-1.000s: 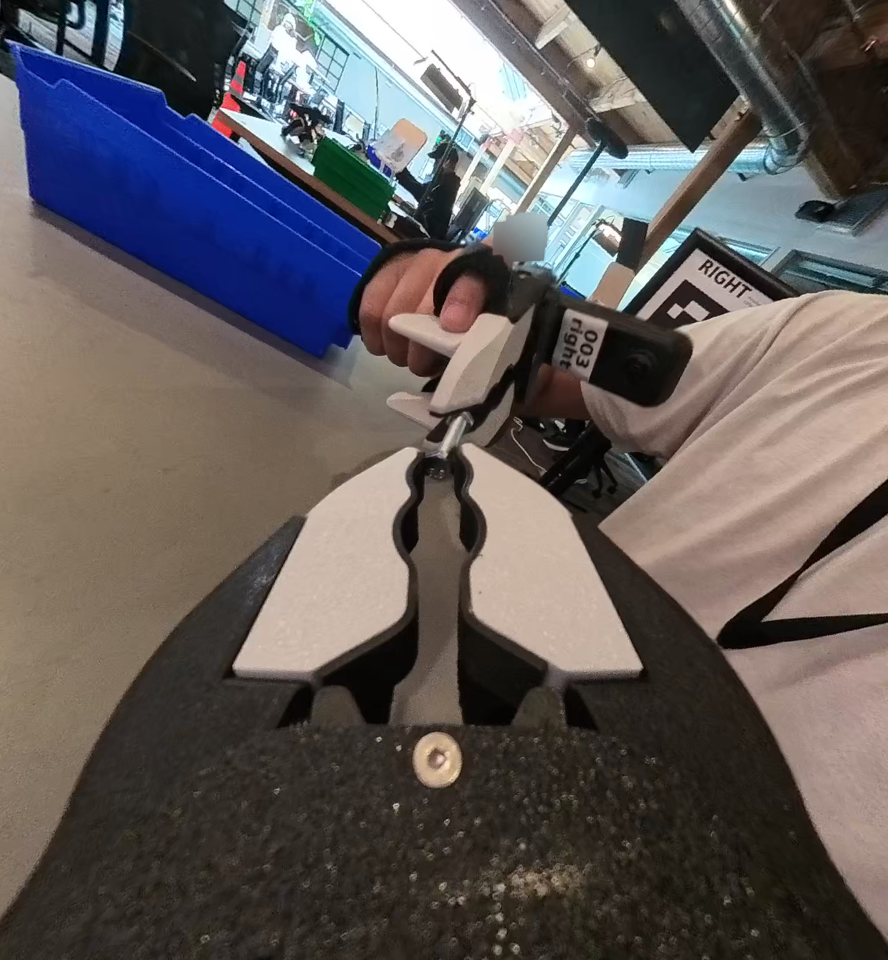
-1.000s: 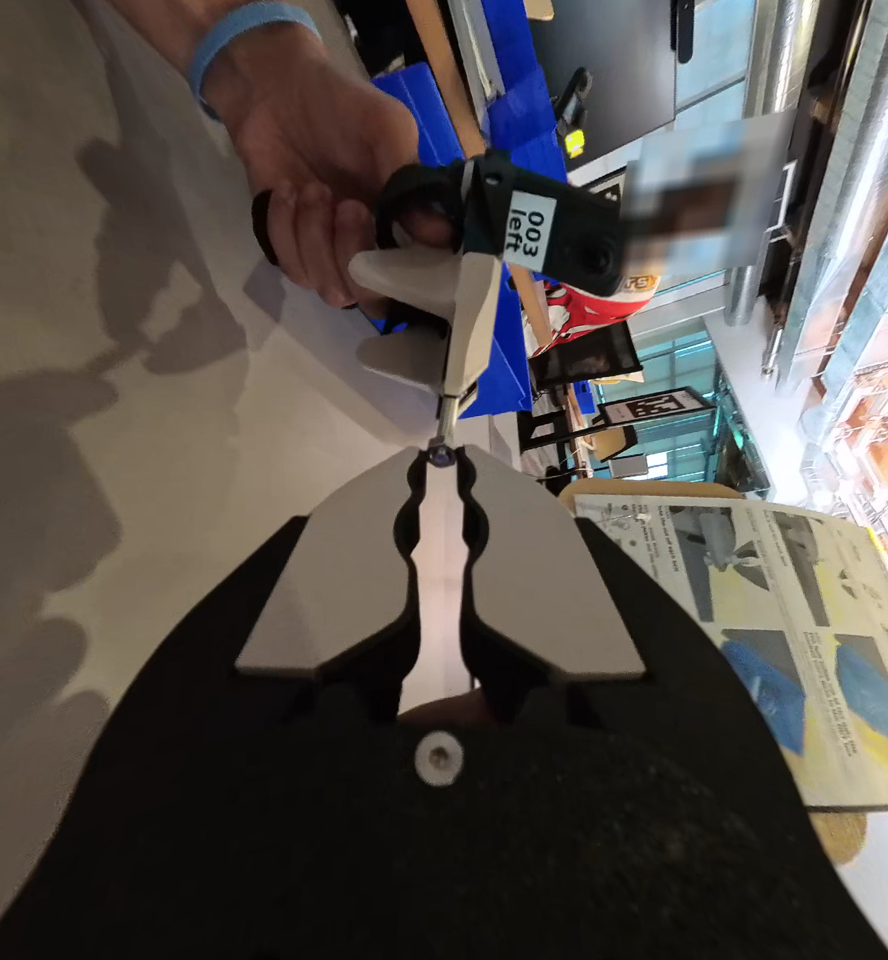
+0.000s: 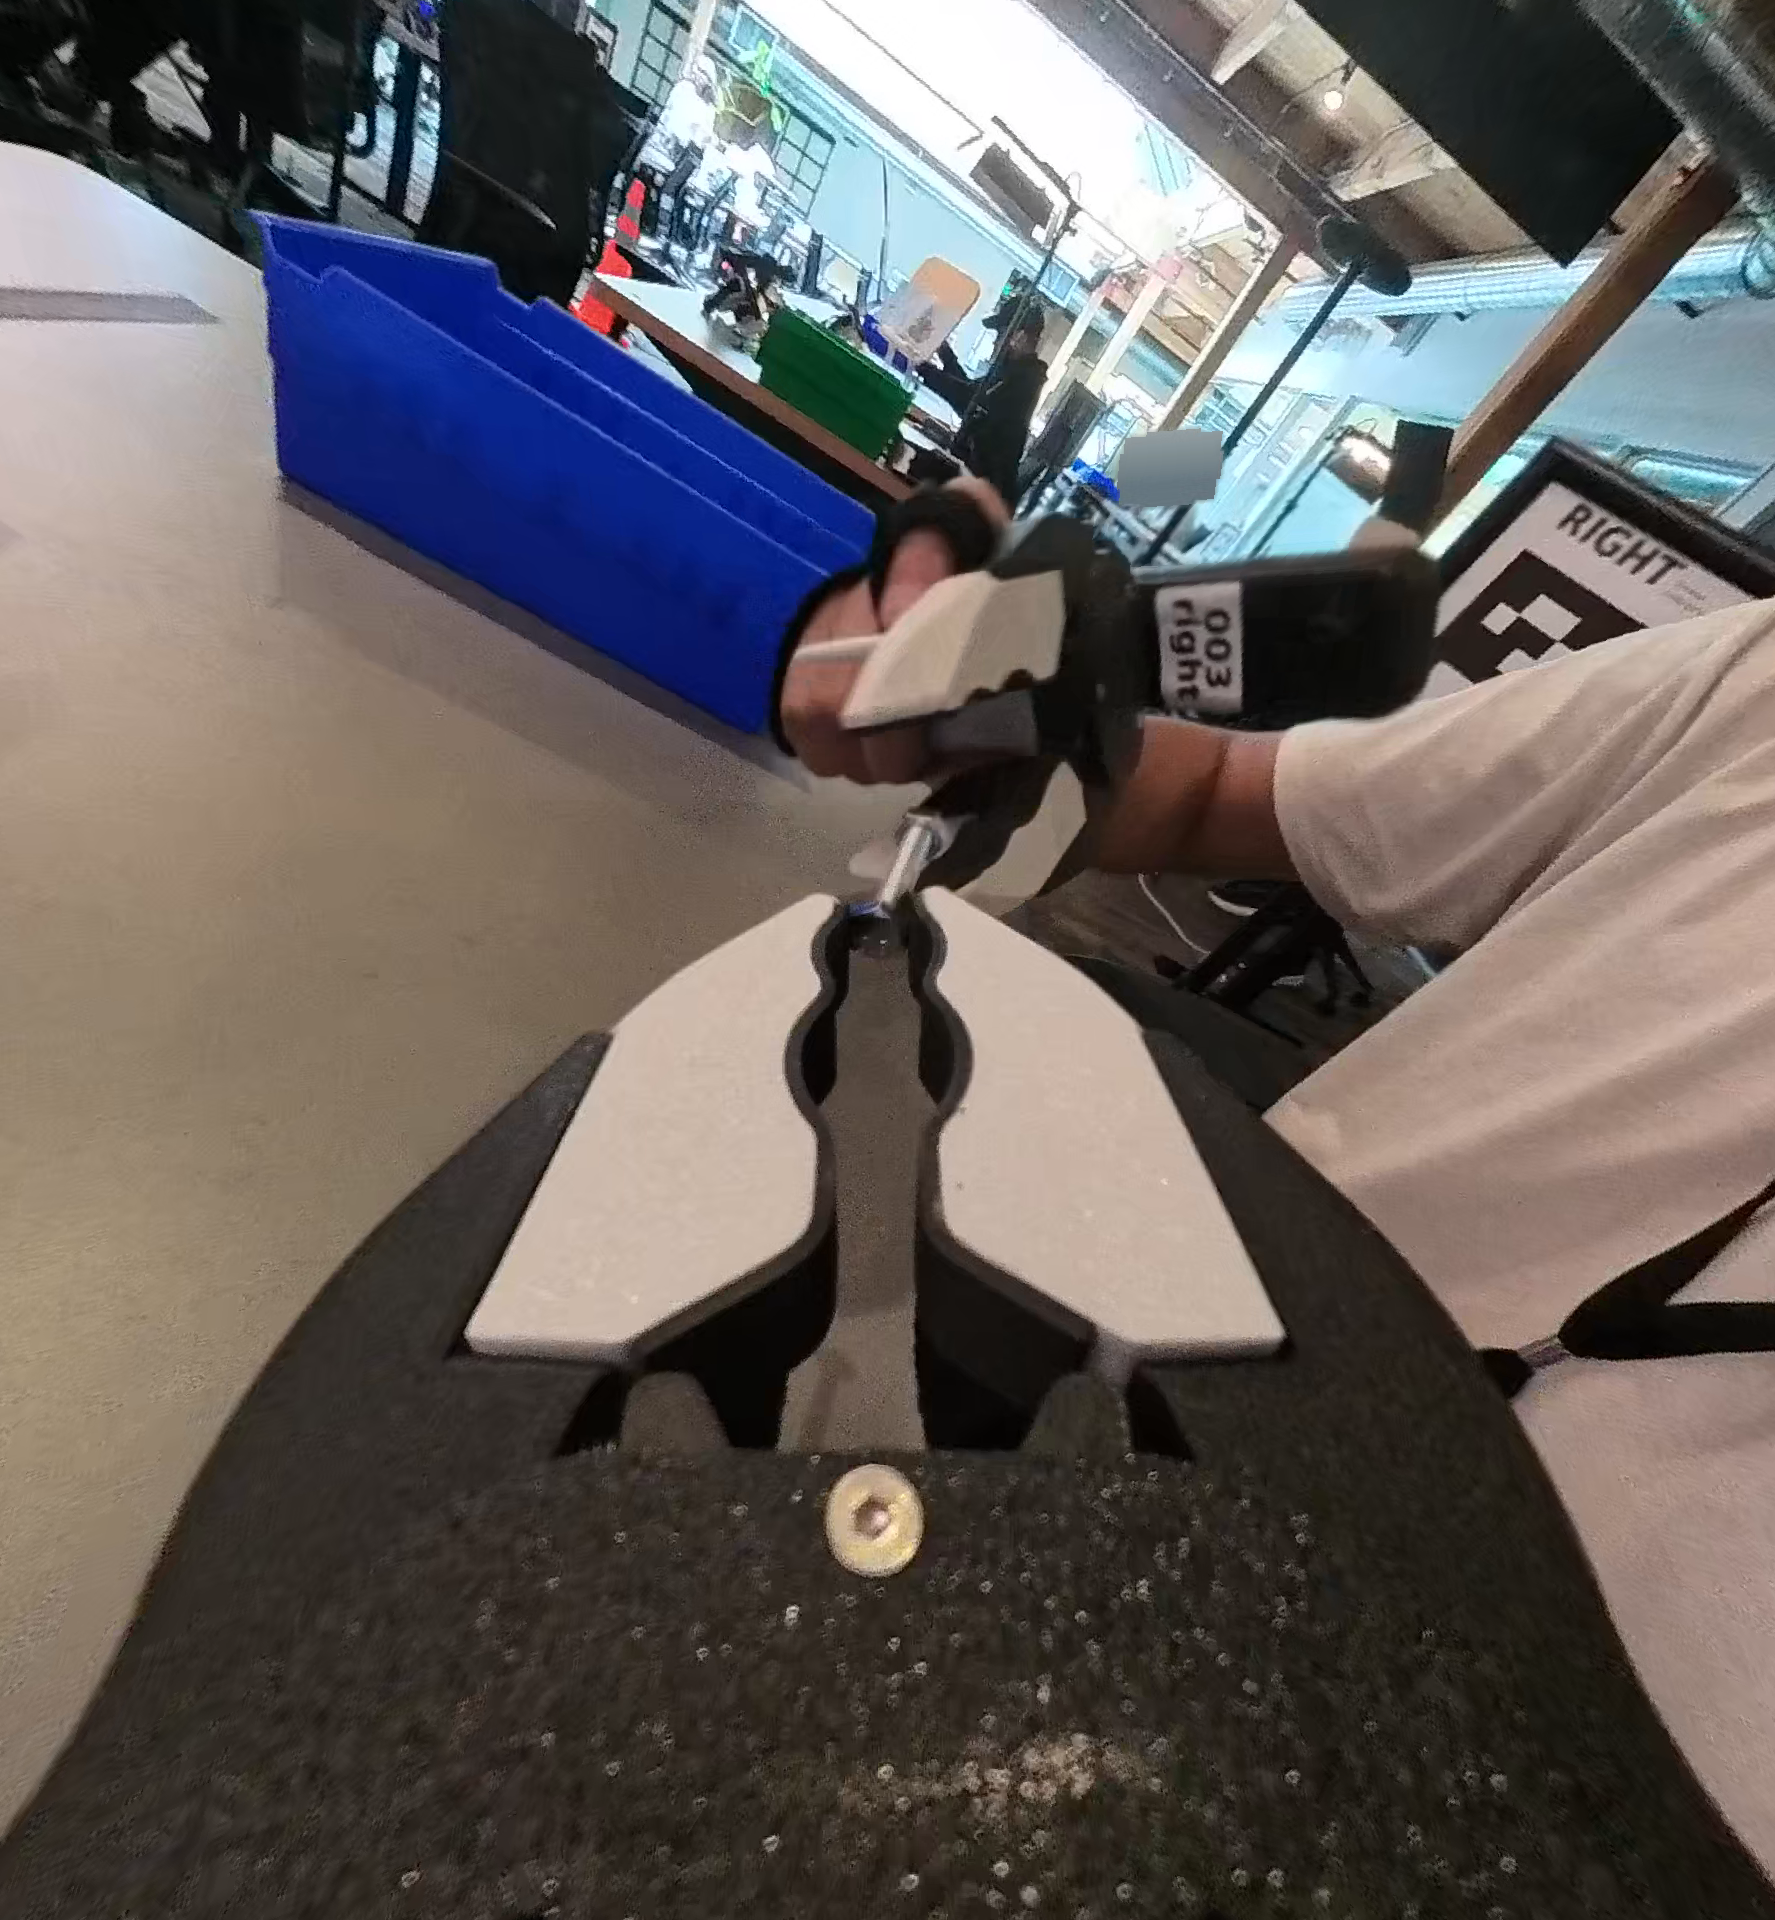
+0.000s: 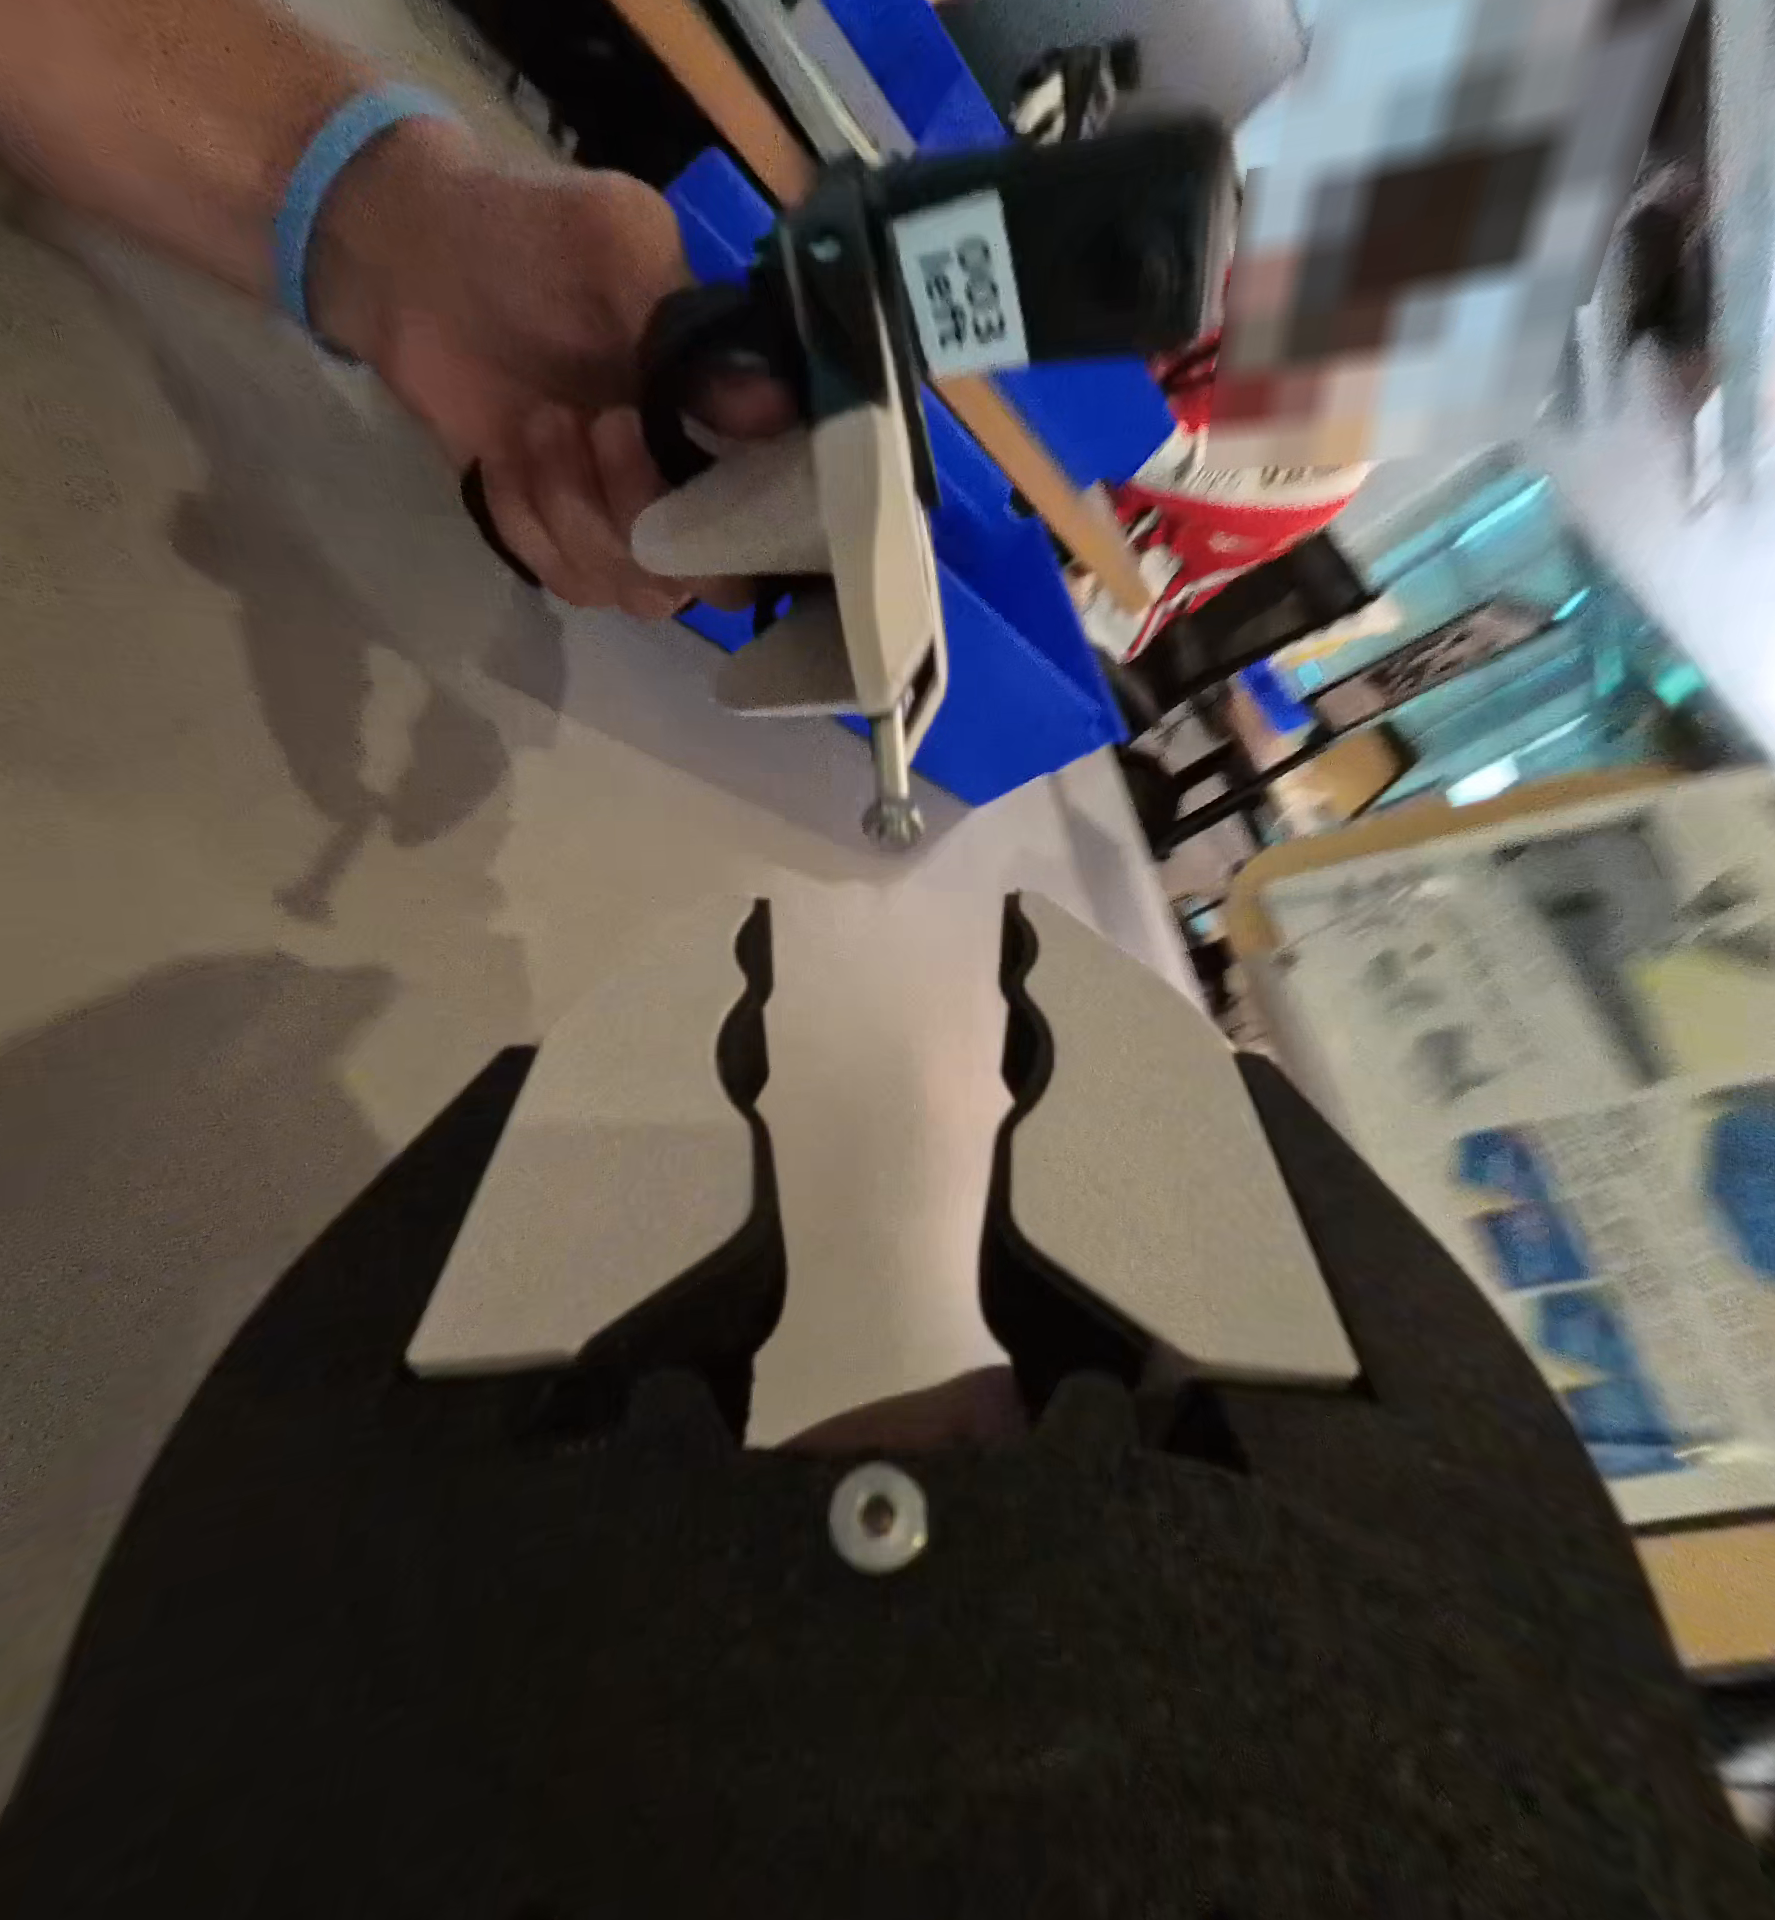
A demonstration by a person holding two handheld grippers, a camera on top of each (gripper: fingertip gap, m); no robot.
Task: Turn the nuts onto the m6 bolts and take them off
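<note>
My left gripper (image 3: 878, 920) is shut on one end of a silver bolt (image 3: 904, 873). The bolt's shaft points away from me towards my right gripper (image 3: 857, 790). In the right wrist view the left gripper (image 4: 893, 717) holds the bolt (image 4: 891, 764) pointing at me, with a flanged silver nut (image 4: 893, 824) on its free end. My right gripper (image 4: 888, 914) is open, with nothing between its fingers (image 4: 654, 1091). It sits a short way back from the nut and does not touch it. Both grippers are held above the grey table (image 3: 187, 831).
A blue bin (image 3: 509, 457) stands on the table behind the grippers and also shows in the right wrist view (image 4: 1008, 644). A printed sheet on a board (image 4: 1537, 1091) lies to the right. The person's white shirt (image 3: 1589, 935) fills the right side. The grippers are tip to tip, or close to it.
My right gripper was shut on the nut end of the bolt. It has opened, let go and drawn back a little. My left gripper still grips the bolt.
</note>
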